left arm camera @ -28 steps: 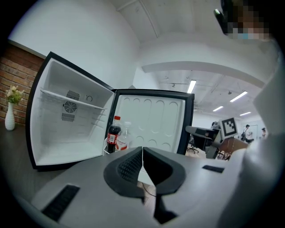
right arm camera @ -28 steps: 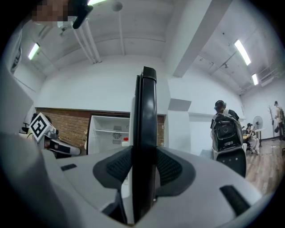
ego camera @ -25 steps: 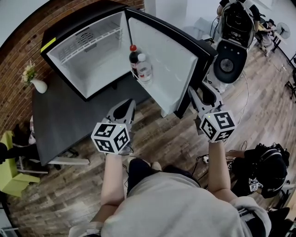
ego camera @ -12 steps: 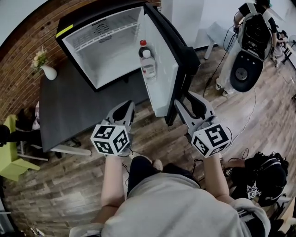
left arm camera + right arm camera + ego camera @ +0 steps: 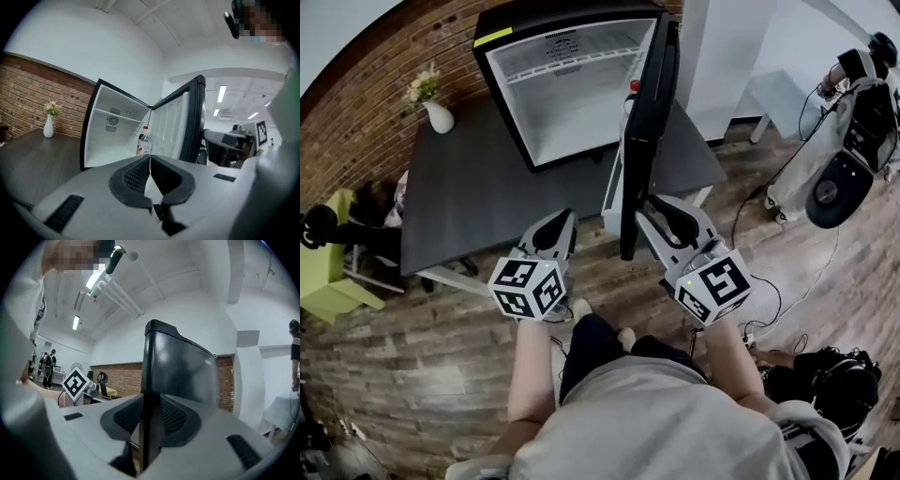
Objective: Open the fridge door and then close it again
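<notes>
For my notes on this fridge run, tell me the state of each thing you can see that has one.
fridge door: open about halfway, edge toward the person.
bottle: upright in the door shelf.
vase: upright on the table.
left gripper: fingers shut, nothing between them.
right gripper: fingers have just been closing, clamped on the fridge door's edge.

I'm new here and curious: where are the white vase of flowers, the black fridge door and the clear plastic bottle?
White ceramic vase of flowers (image 5: 439, 118): head view, on its round body.
Black fridge door (image 5: 187, 373): right gripper view, on its glossy outer face.
Clear plastic bottle (image 5: 144, 146): left gripper view, on its labelled body.
</notes>
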The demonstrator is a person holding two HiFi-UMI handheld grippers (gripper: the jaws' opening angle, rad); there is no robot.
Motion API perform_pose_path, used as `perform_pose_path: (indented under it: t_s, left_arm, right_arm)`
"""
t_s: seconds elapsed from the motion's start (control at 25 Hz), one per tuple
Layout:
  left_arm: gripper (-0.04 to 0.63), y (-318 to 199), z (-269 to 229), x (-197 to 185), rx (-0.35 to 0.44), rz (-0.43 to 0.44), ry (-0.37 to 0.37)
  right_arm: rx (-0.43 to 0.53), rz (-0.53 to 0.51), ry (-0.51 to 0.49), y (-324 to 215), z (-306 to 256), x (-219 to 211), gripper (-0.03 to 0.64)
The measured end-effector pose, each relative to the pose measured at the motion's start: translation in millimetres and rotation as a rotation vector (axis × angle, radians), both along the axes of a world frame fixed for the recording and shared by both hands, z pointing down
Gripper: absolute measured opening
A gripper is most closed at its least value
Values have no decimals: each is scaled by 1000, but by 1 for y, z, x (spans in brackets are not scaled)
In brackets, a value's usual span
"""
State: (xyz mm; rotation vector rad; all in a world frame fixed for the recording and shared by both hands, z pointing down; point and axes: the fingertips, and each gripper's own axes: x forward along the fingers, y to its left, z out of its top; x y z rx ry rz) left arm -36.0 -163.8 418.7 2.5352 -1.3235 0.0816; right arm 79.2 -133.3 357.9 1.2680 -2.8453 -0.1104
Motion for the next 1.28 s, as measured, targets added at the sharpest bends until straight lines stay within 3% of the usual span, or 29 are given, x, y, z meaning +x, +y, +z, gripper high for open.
perform_pose_path:
  t_s: [0.52, 0.72, 1.28]
  left_arm:
    - [9, -26, -3, -74, -2, -88, -8]
    - [9, -49, -6, -97, 1, -103, -16]
    - [9, -139, -16, -163, 17, -108, -19]
  right_arm:
    - [-3, -146, 11, -40, 1, -94, 67]
    - [-5, -166, 0, -71, -1, -126, 12]
    - [1, -161, 22, -171, -6, -212, 3]
